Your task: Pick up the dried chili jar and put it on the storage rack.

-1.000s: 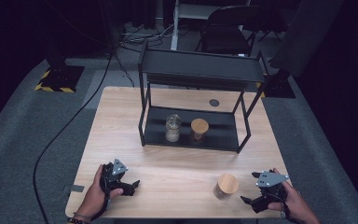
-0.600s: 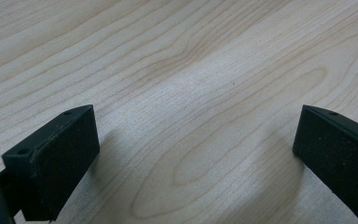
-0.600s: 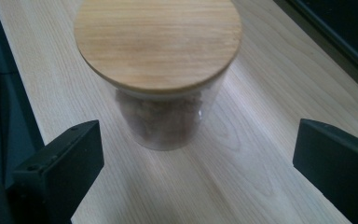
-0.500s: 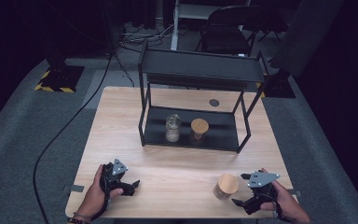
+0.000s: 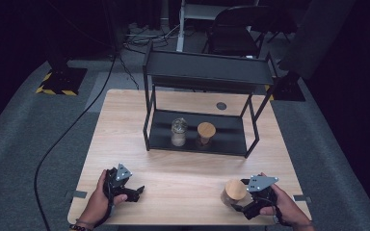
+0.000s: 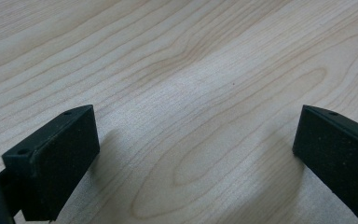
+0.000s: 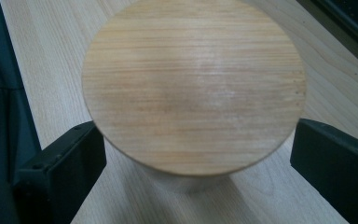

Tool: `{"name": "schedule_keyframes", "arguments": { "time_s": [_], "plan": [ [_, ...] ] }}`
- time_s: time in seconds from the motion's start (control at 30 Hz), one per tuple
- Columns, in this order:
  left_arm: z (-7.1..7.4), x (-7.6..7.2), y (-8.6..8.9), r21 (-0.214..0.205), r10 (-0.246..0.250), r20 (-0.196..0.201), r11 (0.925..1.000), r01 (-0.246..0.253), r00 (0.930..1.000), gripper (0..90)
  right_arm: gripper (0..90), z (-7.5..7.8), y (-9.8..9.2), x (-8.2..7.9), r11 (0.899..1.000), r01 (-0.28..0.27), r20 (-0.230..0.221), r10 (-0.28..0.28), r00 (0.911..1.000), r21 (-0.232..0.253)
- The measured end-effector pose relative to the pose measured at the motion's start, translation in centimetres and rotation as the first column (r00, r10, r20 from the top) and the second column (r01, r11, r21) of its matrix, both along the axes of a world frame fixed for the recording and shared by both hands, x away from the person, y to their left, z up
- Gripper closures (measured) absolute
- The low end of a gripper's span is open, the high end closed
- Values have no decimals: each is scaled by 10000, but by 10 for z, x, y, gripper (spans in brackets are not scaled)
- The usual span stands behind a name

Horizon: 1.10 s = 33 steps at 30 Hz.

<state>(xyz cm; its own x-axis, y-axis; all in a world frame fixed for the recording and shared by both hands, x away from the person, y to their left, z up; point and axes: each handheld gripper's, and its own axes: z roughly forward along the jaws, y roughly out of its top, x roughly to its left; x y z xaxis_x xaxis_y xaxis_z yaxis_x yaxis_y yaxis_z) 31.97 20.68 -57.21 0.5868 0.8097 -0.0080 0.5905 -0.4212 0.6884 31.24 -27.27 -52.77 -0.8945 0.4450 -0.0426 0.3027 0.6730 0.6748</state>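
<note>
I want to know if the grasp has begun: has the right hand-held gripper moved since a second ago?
Yes. The right hand-held gripper has slid left along the table's front edge, up to the wooden-lidded jar, its closing jaws flanking the jar.

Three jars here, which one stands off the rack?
The wooden-lidded jar at the table's front edge, between the right gripper's open fingers. The other two jars stand on the rack's lower shelf.

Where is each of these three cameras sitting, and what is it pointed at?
High view: above the person's side, looking forward and down at the table and black shelf; both hands show.
Left gripper view: rides the left hand-held gripper, facing bare tabletop between its open jaws.
Right gripper view: rides the right hand-held gripper, looking down on the wooden-lidded jar between its jaws.
Shared: that jar also appears in the high view.
</note>
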Motion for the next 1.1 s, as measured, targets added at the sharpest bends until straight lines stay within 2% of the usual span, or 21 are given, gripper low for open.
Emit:
{"name": "schedule_keyframes", "arguments": {
  "time_s": [0.13, 0.27, 0.37, 0.73, 0.93, 1.1],
  "plan": [
    [0, 0, 0, -1, 1, -6, 10000, -1, 10000, 0, 39, -1, 3, 1, 9998, 80, -32, -79, 10000, 193],
    [0, 0, 0, -1, 2, -5, 10000, -2, 10000, 0, 56, -3, 5, 3, 9996, 204, -31, -203, 9998, 191],
    [0, 0, 0, -7, 7, -3, 10000, -7, 10000, 0, 73, -4, 5, 5, 9982, 437, -35, -436, 9990, 409],
    [0, 0, 0, -6, -13, -2, 10000, 13, 10000, 0, 194, -6, 8, 6, 9973, 251, -273, -233, 9994, 690],
    [0, 0, 0, 0, -14, -2, 10000, 14, 10000, 0, 238, -7, 9, 4, 9965, 281, -221, -264, 9994, 793],
    [0, 0, 0, -2, -16, -4, 10000, 16, 10000, 0, 239, -8, 8, 3, 9962, 263, -170, -249, 9995, 834]
  ]
}}
